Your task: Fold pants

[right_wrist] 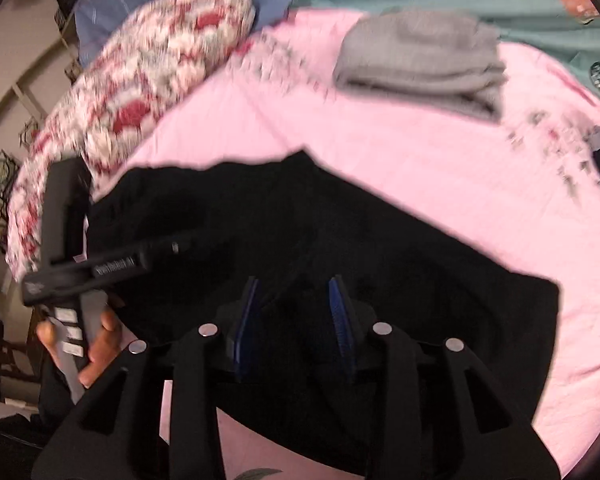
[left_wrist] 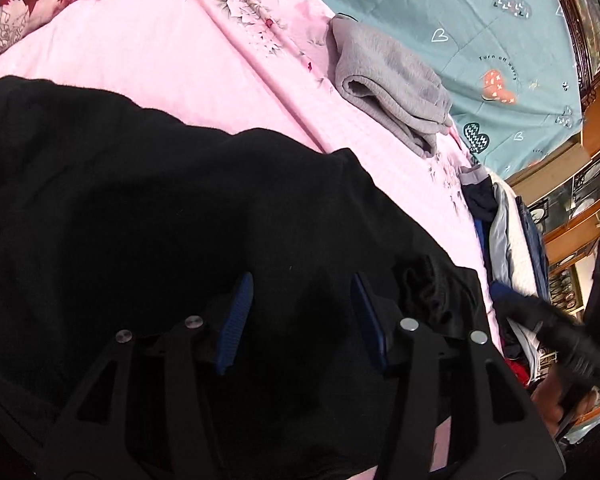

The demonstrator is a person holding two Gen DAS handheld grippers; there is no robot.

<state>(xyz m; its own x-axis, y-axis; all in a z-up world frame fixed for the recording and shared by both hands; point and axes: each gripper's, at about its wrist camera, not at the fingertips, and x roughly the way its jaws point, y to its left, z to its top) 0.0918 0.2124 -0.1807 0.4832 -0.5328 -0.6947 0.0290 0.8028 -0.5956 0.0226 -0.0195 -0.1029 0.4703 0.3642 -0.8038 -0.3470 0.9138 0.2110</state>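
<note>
A pink bedsheet (left_wrist: 180, 52) carries black pants (left_wrist: 140, 220), folded grey pants (left_wrist: 392, 80) and a floral pillow (right_wrist: 140, 80).

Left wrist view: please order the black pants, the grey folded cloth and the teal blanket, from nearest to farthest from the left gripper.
1. Black pants: directly under the left gripper.
2. Grey folded cloth: farther up, on the pink sheet.
3. Teal blanket: farthest, at the top right.
</note>
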